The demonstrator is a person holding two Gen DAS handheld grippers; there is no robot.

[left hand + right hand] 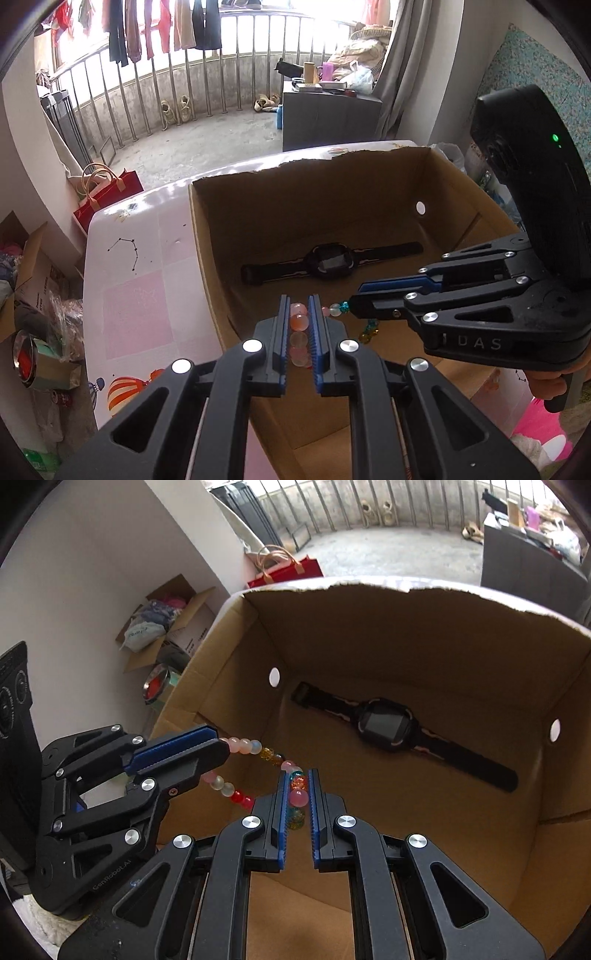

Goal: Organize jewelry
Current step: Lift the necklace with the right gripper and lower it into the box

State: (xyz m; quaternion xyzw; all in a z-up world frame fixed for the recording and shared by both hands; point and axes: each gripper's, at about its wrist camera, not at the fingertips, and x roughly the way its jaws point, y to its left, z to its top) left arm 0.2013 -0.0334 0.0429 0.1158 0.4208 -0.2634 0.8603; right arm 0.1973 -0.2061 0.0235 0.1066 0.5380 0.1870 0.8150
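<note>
Bracelet (240, 746) hangs between both grippers, inside box rim (369, 585), above watch (384, 723).

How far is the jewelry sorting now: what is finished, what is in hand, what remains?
Done: the black watch lies flat on the floor of the cardboard box. In hand: the left gripper and right gripper both clamp the bead bracelet over the box. Left: releasing it inside.
</note>
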